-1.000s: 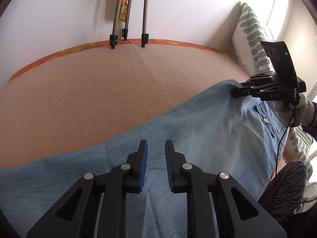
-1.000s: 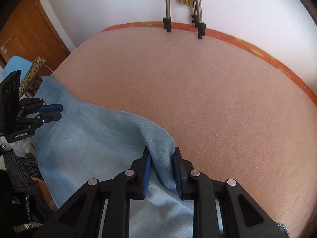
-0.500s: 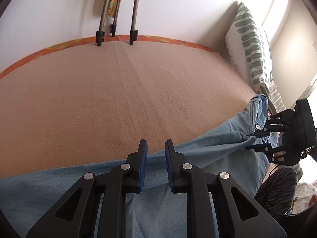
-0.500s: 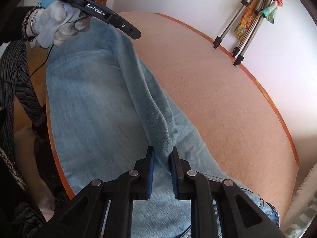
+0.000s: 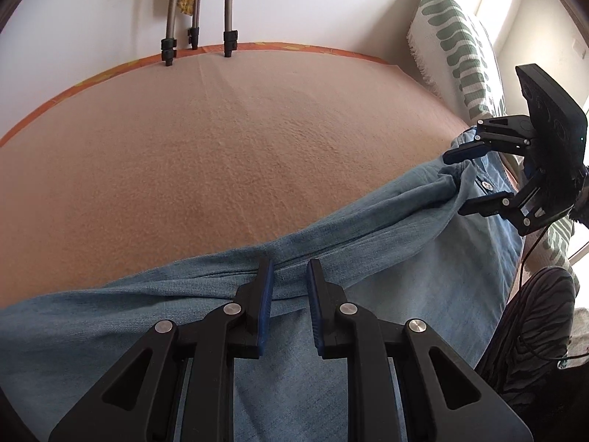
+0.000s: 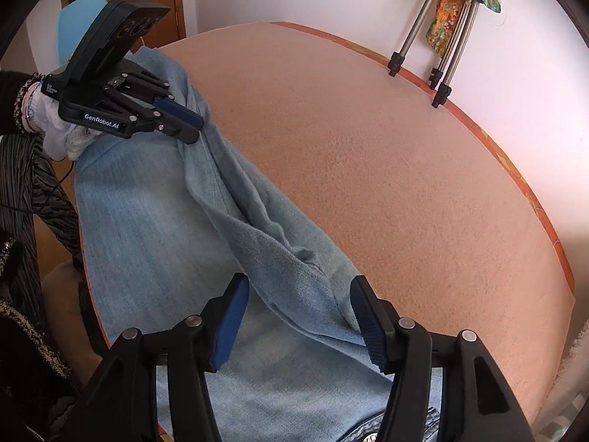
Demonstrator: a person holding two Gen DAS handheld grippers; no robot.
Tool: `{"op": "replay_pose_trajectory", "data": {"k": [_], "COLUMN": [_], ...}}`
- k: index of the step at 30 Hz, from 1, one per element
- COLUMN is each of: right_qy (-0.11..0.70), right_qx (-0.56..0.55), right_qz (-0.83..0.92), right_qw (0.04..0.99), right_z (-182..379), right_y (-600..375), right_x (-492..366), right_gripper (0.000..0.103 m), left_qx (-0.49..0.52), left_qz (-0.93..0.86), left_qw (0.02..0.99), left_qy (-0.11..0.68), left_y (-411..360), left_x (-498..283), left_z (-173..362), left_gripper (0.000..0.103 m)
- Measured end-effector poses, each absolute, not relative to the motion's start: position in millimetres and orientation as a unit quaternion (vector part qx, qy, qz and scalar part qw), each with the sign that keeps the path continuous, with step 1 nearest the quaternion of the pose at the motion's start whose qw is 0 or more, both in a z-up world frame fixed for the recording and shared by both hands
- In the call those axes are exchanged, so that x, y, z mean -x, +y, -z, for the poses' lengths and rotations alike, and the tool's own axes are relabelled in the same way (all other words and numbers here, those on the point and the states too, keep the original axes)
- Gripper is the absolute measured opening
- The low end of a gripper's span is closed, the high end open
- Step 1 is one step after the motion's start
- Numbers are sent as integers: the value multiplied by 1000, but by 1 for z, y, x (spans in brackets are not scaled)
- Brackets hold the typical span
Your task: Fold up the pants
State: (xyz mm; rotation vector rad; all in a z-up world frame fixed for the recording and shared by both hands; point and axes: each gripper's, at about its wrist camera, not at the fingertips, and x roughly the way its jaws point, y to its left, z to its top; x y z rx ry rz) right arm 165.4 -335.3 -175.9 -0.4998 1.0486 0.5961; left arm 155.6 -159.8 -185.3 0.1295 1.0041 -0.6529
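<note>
Left gripper at 10 o'clock, jaws nearly closed, pinching pants fold. Right gripper just opened wide, denim ridge loose between pads.

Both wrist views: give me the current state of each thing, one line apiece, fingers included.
Jeans: lying on the bed, far edge bunched into a raised ridge.
Left gripper: fingers close together, shut on the ridge.
Right gripper: fingers just spread apart, open, the ridge lying loose between them.
Bed cover: spread flat and smooth.
Pillow: upright against the wall.
Tripod: legs together, leaning at the wall.
</note>
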Motion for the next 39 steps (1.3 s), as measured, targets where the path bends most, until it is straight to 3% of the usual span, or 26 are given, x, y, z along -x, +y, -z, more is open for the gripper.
{"op": "replay_pose_trajectory", "data": {"k": [3, 4, 5, 8, 13, 20, 30, 39], "right_qy": [508, 511, 509, 495, 453, 440, 394, 428], "right_qx": [185, 177, 179, 199, 223, 257, 341, 414], "right_qz": [-294, -302, -305, -306, -292, -293, -210, -176], "right_qw": [788, 785, 785, 789, 813, 809, 827, 784], "right_z": [181, 182, 183, 181, 163, 158, 157, 197], "right_y": [-339, -337, -335, -331, -336, -327, -318, -304], "right_x": [-173, -173, -172, -161, -141, -134, -157, -214], "right_gripper": [61, 54, 39, 26, 15, 13, 8, 8], "left_qx": [-72, -73, -71, -49, -25, -76, -31, -31], "left_qz": [309, 311, 313, 316, 301, 299, 296, 304], "left_qw": [824, 824, 822, 821, 846, 853, 851, 809], "left_qy": [469, 469, 470, 472, 440, 421, 434, 503], "left_y": [-161, -161, -160, -152, -129, -124, -115, -134], "left_x": [-154, -154, -154, -156, -158, -157, -169, -159], "left_z": [186, 185, 184, 175, 143, 134, 138, 194], "left_gripper": [17, 17, 17, 17, 17, 17, 21, 21]}}
